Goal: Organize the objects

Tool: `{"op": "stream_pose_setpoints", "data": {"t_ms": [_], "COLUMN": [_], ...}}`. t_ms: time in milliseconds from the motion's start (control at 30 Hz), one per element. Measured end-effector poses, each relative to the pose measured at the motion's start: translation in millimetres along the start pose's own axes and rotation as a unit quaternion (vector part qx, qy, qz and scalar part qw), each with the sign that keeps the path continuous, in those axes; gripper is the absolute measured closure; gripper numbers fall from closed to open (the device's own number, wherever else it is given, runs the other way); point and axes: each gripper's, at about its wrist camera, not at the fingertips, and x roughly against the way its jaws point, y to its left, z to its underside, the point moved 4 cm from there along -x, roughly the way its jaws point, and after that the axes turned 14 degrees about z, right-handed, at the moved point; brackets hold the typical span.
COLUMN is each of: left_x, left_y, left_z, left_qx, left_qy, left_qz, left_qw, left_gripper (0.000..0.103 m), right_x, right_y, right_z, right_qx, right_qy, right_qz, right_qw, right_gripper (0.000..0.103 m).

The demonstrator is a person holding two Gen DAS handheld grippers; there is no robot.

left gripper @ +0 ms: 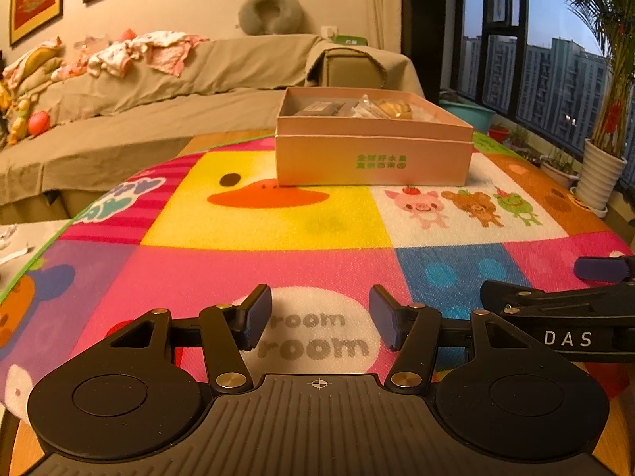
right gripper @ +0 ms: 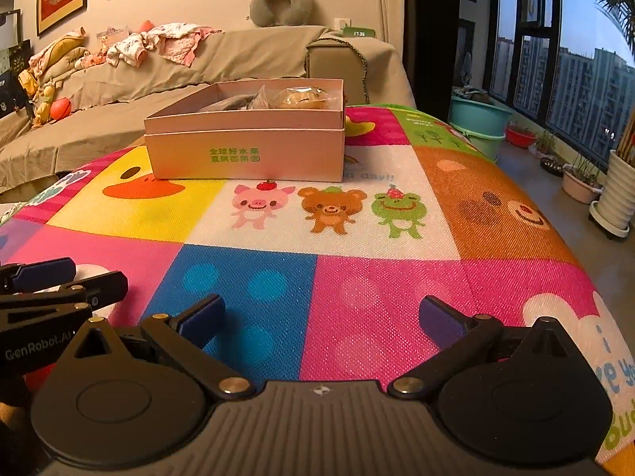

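A pink cardboard box (left gripper: 373, 146) with green print stands open at the far side of a colourful cartoon mat (left gripper: 278, 218). Inside it lie several wrapped snacks (left gripper: 381, 108) and dark packets. From the right wrist the same box (right gripper: 246, 146) sits far left of centre on the mat (right gripper: 357, 277). My left gripper (left gripper: 320, 319) hovers low over the near mat, open, nothing between its blue pads. My right gripper (right gripper: 322, 319) is open wider, also empty. Each gripper shows at the edge of the other's view: the right gripper (left gripper: 595, 273) and the left gripper (right gripper: 45, 273).
A sofa (left gripper: 158, 91) draped in brown cloth with clothes and toys runs behind the mat. A grey neck pillow (left gripper: 272, 10) sits on its back. Teal basins (right gripper: 478, 119), potted plants (right gripper: 581, 178) and a white planter (left gripper: 599, 174) line the window at right.
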Motion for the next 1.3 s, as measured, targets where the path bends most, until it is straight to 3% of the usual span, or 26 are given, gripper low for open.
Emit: {"op": "stream_pose_setpoints", "data": {"t_ms": [1300], "left_x": [3.5], "left_y": [-3.6], "left_z": [3.7], "left_qx": [-0.001], "left_qy": [0.001], "left_qz": [-0.002], "left_qw": [1.0000], "left_gripper": [0.042], "right_x": [1.6], "right_y": [1.0], "right_z": [-0.6], "right_qx": [-0.003], "right_qy": [0.000], "right_qz": [-0.001], "right_qw": [1.000], "right_gripper": [0.000]}}
